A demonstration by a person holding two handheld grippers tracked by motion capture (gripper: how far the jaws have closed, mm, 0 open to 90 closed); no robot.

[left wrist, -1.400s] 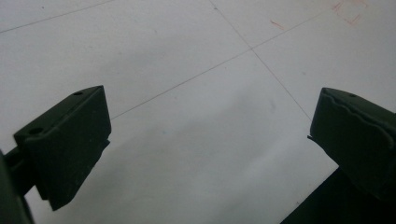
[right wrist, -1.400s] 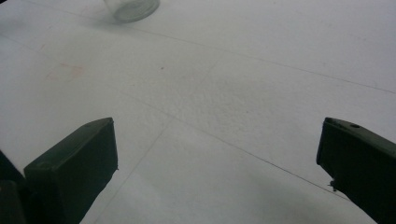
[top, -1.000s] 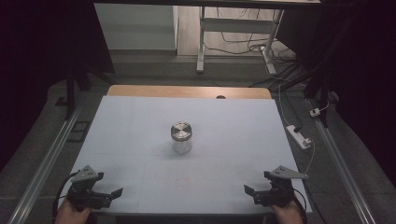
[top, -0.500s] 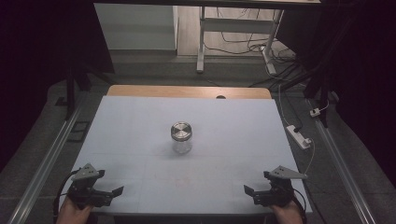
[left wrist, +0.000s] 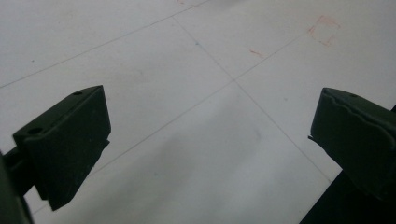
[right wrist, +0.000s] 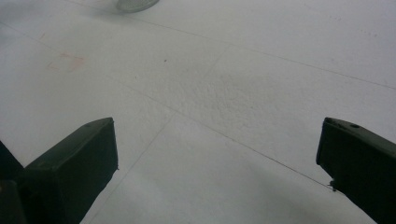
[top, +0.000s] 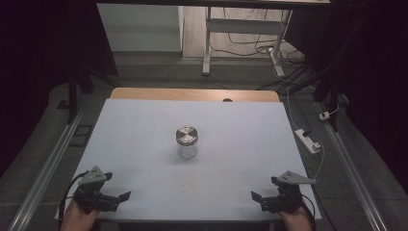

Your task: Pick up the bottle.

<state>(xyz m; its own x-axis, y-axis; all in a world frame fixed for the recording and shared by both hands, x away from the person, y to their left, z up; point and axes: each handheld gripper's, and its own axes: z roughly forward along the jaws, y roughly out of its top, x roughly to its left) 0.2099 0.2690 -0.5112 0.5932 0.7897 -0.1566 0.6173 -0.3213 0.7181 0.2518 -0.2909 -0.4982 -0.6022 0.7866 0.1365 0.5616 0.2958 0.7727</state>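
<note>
Two black tools, left tool [top: 117,198] and right tool [top: 262,198], spread wide near a round metal-lidded glass jar [top: 186,142].

We saw a small clear glass jar [top: 186,142] standing upright near the middle of the white surface [top: 240,130], capped by a round silver metal lid [top: 186,134] that sat level on top and looked closed. Through the glass we could not tell whether anything was inside. It stood alone, well apart from every edge of the surface, and cast a faint shadow around its base. In the right gripper view we caught only a sliver of its rounded base [right wrist: 135,4] at the top edge.
</note>
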